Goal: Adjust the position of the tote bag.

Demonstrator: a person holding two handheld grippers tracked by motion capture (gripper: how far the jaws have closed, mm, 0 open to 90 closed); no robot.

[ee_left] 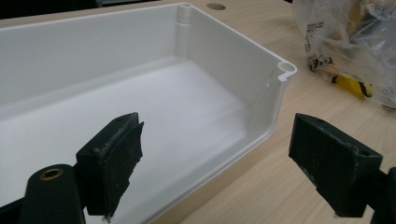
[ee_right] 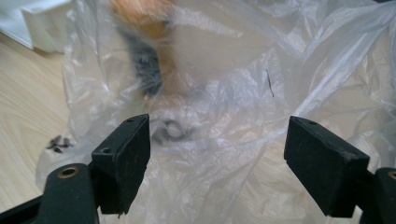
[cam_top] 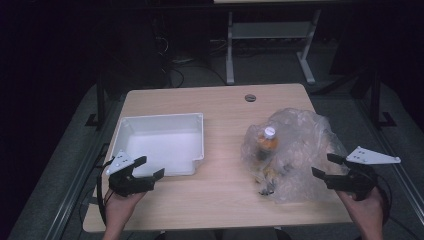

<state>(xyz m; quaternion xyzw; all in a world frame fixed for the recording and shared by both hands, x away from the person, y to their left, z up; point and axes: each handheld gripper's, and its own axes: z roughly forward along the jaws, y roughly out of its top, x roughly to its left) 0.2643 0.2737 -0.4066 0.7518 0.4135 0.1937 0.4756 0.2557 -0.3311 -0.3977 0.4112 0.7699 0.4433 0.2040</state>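
High view: fixed above the near edge of the table [cam_top: 220,107], facing forward and down, far back.
Left gripper view: low and close, facing the white tray [ee_left: 224,46], bag beyond.
Right gripper view: very close, facing into the clear plastic bag [ee_right: 224,107].
Shared by all: tray, bag, tabletop.
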